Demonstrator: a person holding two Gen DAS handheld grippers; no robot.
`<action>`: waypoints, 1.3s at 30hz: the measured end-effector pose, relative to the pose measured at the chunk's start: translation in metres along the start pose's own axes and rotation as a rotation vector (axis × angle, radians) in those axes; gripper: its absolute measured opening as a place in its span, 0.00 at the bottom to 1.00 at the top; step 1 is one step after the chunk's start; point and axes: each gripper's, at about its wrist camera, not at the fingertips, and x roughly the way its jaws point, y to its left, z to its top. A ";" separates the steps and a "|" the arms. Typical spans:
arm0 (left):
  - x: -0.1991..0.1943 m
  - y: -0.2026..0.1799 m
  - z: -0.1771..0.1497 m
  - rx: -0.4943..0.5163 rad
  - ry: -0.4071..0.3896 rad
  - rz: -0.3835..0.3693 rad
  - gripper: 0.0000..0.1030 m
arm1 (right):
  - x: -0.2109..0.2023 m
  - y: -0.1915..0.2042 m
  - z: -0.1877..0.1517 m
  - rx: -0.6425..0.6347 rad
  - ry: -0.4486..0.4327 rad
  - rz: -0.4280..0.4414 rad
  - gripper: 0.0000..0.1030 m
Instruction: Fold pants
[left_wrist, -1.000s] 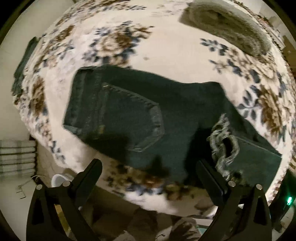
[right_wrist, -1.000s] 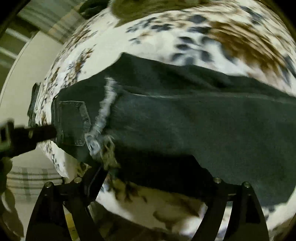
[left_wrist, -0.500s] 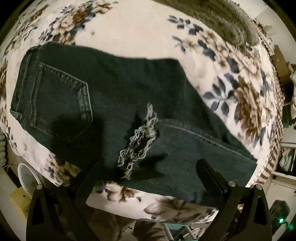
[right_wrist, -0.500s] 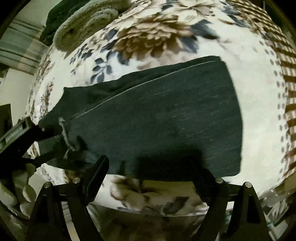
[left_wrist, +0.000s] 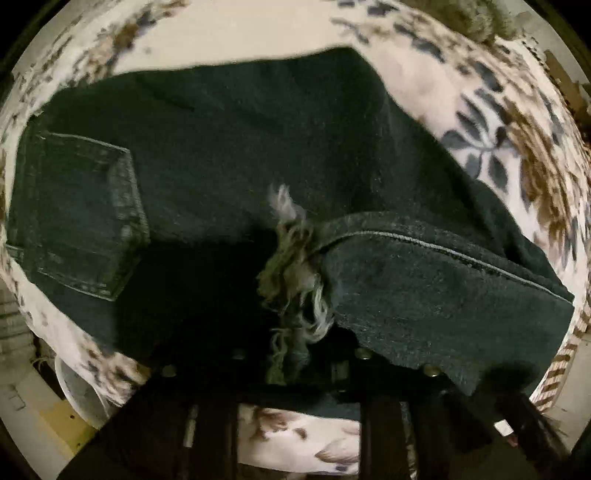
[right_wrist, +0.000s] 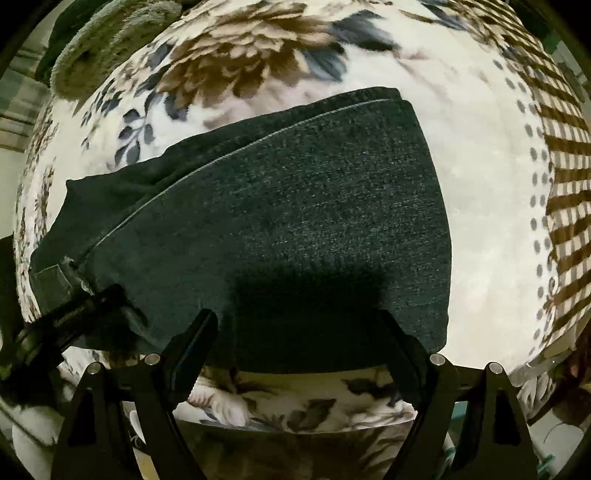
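Note:
Dark denim pants (left_wrist: 229, 155) lie folded on a floral blanket (left_wrist: 491, 122), back pocket (left_wrist: 81, 214) at left and a frayed hem (left_wrist: 295, 273) in the middle. My left gripper (left_wrist: 295, 369) is low at the near edge of the pants, its jaws drawn close together around the frayed hem and top layer. In the right wrist view the folded leg (right_wrist: 288, 221) fills the centre. My right gripper (right_wrist: 299, 332) is open, its fingers spread over the near edge of the leg. The left gripper shows at that view's left edge (right_wrist: 70, 314).
A grey-green rolled towel (right_wrist: 110, 40) lies at the far side of the blanket (right_wrist: 480, 184). A checked border (right_wrist: 565, 177) marks the blanket's right side. A white round container (left_wrist: 81, 391) stands below the bed edge at left.
My left gripper moved in low onto the frayed hem and its jaws closed together. My right gripper moved closer to the near edge of the folded leg, still open.

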 end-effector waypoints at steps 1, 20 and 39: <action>-0.005 0.005 -0.002 -0.008 -0.013 0.002 0.10 | 0.000 0.000 0.001 0.003 0.002 0.000 0.85; -0.048 0.190 -0.042 -0.637 -0.251 -0.378 0.89 | -0.007 0.013 0.021 -0.032 0.015 -0.005 1.00; 0.011 0.274 -0.024 -0.939 -0.376 -0.499 0.89 | 0.005 0.052 0.038 -0.053 -0.070 -0.089 1.00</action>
